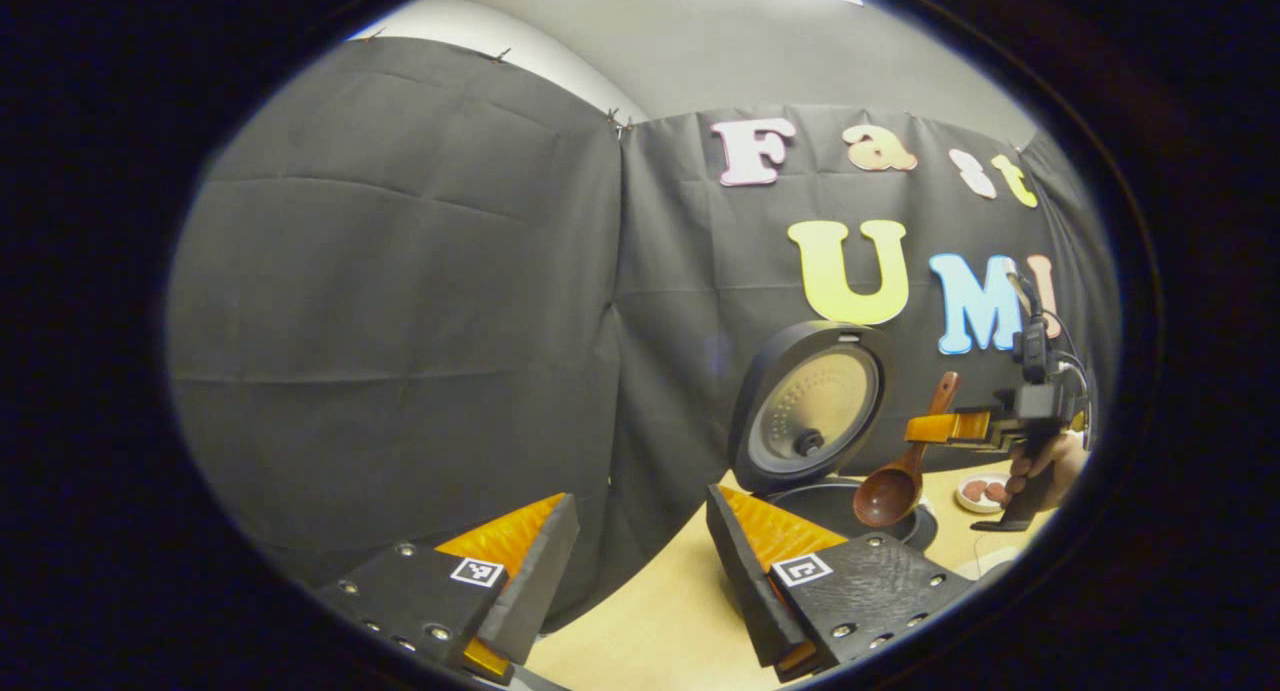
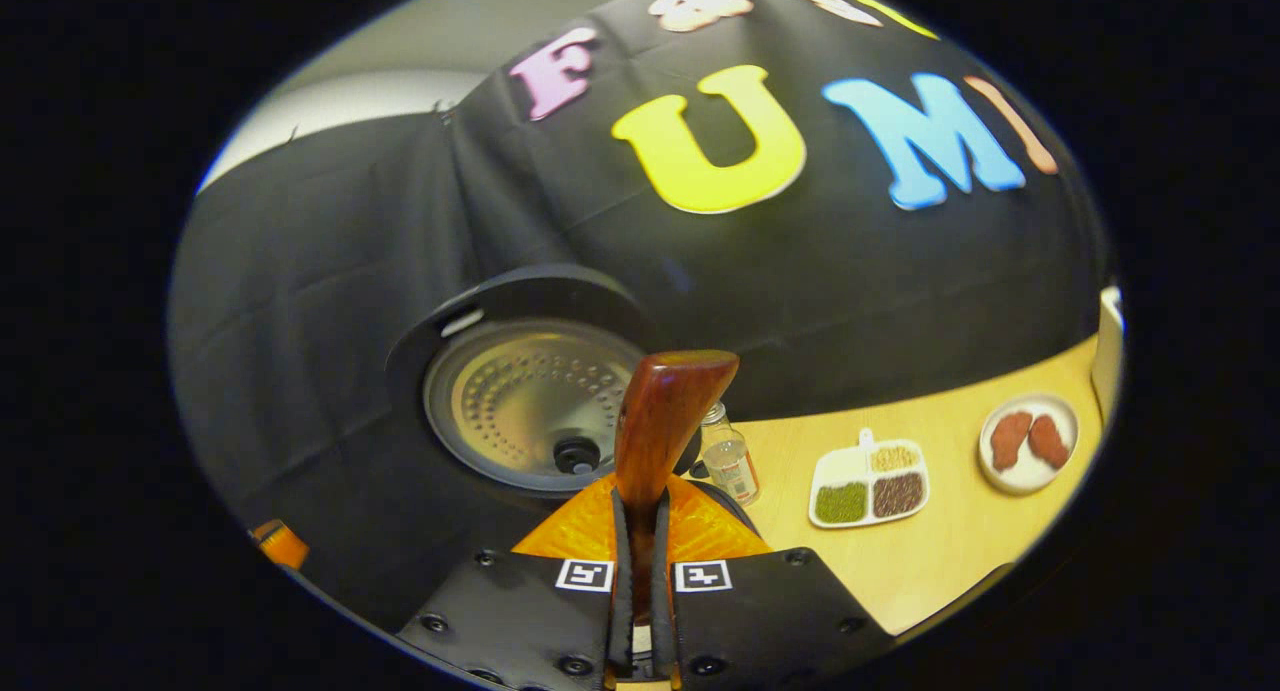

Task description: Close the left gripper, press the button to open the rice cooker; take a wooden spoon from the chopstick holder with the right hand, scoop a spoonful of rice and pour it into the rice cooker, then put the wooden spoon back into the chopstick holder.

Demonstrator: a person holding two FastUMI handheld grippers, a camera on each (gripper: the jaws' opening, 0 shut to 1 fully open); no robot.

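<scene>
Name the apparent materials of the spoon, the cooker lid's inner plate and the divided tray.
Wooden spoon: reddish-brown wood, glossy, probably lacquered. Inner plate of the rice cooker lid: seemingly brushed metal, dimpled and dully reflective. Divided tray: smooth white, plastic or ceramic; unclear which.

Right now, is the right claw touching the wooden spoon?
Touching: the right gripper view shows the right claw shut on the wooden spoon handle.

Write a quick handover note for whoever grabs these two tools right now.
Left tool: open, holding nothing, back from the rice cooker.
Right tool: shut on the wooden spoon, bowl of the spoon over the open pot.
Done: lid is up, spoon is out of its holder.
Whether rice went in, can't tell.
Left: finish pouring if needed, return the spoon to the chopstick holder.
</scene>
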